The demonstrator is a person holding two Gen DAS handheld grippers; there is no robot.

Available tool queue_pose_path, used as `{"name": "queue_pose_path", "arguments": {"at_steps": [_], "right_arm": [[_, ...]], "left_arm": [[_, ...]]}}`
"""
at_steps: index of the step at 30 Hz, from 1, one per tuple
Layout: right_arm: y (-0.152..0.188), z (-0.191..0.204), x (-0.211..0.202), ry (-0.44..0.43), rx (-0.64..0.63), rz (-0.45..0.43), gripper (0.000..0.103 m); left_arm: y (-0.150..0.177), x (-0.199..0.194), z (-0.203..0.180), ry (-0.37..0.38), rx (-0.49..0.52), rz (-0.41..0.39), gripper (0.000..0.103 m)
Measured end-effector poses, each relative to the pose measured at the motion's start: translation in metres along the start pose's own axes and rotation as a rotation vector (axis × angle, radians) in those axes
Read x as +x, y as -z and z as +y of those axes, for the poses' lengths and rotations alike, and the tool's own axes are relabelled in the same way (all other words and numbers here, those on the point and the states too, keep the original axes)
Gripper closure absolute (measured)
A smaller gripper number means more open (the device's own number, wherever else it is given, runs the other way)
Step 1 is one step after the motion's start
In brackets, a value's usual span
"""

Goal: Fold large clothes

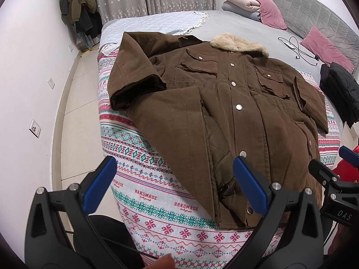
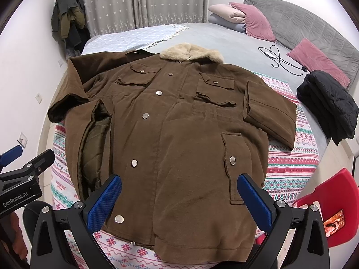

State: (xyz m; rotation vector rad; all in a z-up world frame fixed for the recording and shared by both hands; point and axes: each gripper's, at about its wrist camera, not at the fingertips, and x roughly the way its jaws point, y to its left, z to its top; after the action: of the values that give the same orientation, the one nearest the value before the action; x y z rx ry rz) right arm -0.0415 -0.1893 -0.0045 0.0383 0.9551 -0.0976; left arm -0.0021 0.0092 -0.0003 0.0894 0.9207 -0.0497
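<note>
A large brown coat (image 1: 235, 103) with a beige fur collar (image 1: 241, 42) lies face up on a patterned blanket (image 1: 143, 179) on the bed. Its left front edge is folded over, showing quilted olive lining (image 1: 215, 143). Both sleeves are folded in over the coat. My left gripper (image 1: 175, 179) is open and empty above the coat's lower left hem. In the right wrist view the coat (image 2: 179, 130) fills the middle, and my right gripper (image 2: 179, 197) is open and empty above its lower hem.
A folded black jacket (image 2: 329, 107) lies at the bed's right edge. Pink pillows (image 2: 258, 21), a folded duvet and a cable (image 2: 280, 60) lie near the grey headboard. A red chair (image 2: 329, 201) stands at the right. Clothes hang on a rack (image 2: 67, 22) by the curtain.
</note>
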Motion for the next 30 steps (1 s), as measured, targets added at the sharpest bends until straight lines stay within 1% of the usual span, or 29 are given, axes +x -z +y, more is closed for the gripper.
{"name": "queue_pose_path", "arguments": {"at_steps": [2, 3, 6, 7, 9, 10, 11, 13, 14, 17, 20, 21, 23, 24, 25, 27, 29, 30], "right_arm": [[0.0, -0.002, 0.0, 0.002, -0.003, 0.001, 0.0], [0.0, -0.004, 0.001, 0.003, -0.006, 0.002, 0.0], [-0.004, -0.009, 0.001, -0.001, -0.024, -0.002, 0.0], [-0.004, -0.012, 0.001, -0.02, -0.037, -0.008, 0.0], [-0.007, -0.019, 0.003, -0.062, -0.04, -0.005, 0.0], [-0.008, -0.026, 0.005, -0.091, -0.03, 0.005, 0.0], [-0.009, -0.032, 0.007, -0.113, -0.016, 0.017, 0.0], [-0.011, -0.047, 0.013, -0.151, 0.02, 0.048, 0.0], [-0.013, -0.054, 0.016, -0.158, 0.041, 0.065, 0.0], [-0.016, -0.073, 0.026, -0.153, 0.108, 0.118, 0.0], [-0.015, -0.088, 0.032, -0.17, 0.157, 0.132, 0.0], [-0.013, -0.092, 0.035, -0.171, 0.171, 0.145, 0.0], [-0.01, -0.095, 0.042, -0.169, 0.187, 0.179, 0.0], [-0.009, -0.095, 0.045, -0.169, 0.188, 0.194, 0.0], [-0.007, -0.096, 0.048, -0.167, 0.185, 0.2, 0.0], [-0.004, -0.099, 0.051, -0.153, 0.185, 0.203, 0.0], [0.0, -0.107, 0.052, -0.146, 0.203, 0.204, 0.0], [0.001, -0.112, 0.053, -0.15, 0.216, 0.204, 0.0]], "left_arm": [[0.0, 0.005, 0.008, 0.007, 0.004, 0.015, 0.0], [0.0, 0.005, 0.01, 0.013, 0.015, 0.01, 0.0], [-0.002, 0.004, 0.013, 0.061, 0.081, -0.047, 0.0], [-0.003, 0.005, 0.017, 0.076, 0.101, -0.055, 0.0], [-0.01, 0.01, 0.028, 0.116, 0.111, -0.041, 0.0], [-0.015, 0.012, 0.032, 0.123, 0.112, -0.053, 0.0], [-0.018, 0.012, 0.037, 0.161, 0.079, -0.096, 0.0], [-0.029, 0.021, 0.047, 0.168, 0.048, -0.042, 0.0], [-0.034, 0.024, 0.049, 0.148, 0.038, -0.028, 0.0], [-0.038, 0.034, 0.044, 0.141, 0.035, 0.043, 0.001], [-0.041, 0.053, 0.018, 0.178, 0.048, 0.091, 0.001], [-0.042, 0.063, 0.008, 0.175, 0.062, 0.108, 0.001], [-0.044, 0.081, -0.006, 0.129, 0.095, 0.121, 0.008], [-0.044, 0.092, -0.013, 0.087, 0.113, 0.123, 0.016], [-0.044, 0.105, -0.018, 0.067, 0.119, 0.141, 0.027], [-0.041, 0.126, -0.017, 0.098, 0.09, 0.196, 0.041], [-0.039, 0.129, -0.01, 0.137, 0.071, 0.177, 0.048], [-0.037, 0.126, -0.007, 0.159, 0.071, 0.162, 0.058]]}}
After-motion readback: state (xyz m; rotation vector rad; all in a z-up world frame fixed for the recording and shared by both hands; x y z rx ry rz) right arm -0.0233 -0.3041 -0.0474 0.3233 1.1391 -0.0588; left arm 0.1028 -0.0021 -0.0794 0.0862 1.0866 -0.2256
